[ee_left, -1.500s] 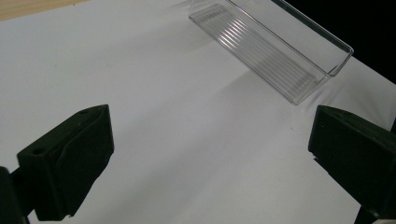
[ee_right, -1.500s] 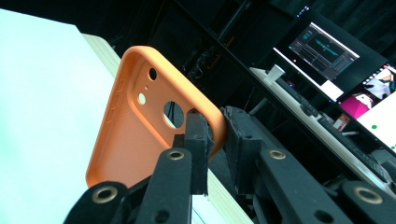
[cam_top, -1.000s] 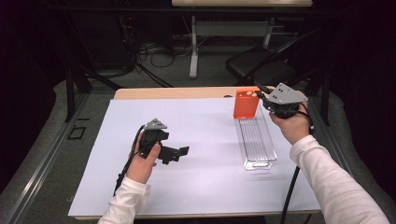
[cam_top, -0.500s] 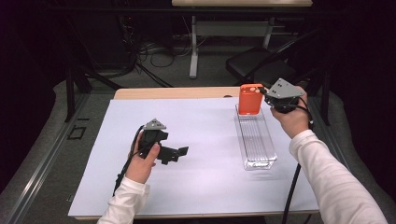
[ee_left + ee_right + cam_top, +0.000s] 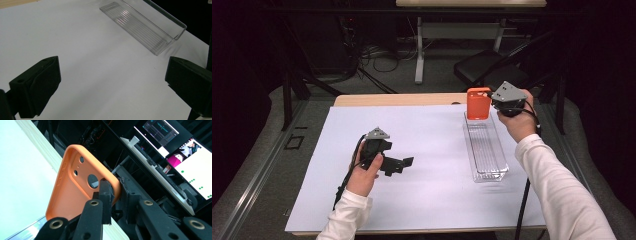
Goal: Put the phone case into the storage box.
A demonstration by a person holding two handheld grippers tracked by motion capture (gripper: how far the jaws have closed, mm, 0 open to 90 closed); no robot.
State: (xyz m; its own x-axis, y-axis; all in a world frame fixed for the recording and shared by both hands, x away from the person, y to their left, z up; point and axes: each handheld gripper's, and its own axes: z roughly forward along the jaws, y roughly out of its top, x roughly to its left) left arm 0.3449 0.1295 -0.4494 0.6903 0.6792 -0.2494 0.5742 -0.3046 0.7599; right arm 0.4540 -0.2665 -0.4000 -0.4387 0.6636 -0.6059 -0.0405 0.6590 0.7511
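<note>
Pinching the orange phone case point(image 5: 478, 103) by its edge, the right gripper point(image 5: 493, 102) has its jaws clamped tight, holding it upright over the far end of the clear tray point(image 5: 486, 150). Left gripper point(image 5: 404, 162) just sits wide open on the white sheet point(image 5: 432, 145), holding nothing.

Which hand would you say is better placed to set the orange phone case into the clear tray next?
The right. Its gripper already clamps the orange phone case by one edge, upright over the far end of the clear tray. The left gripper sits open over bare white table, well away from the tray.
</note>
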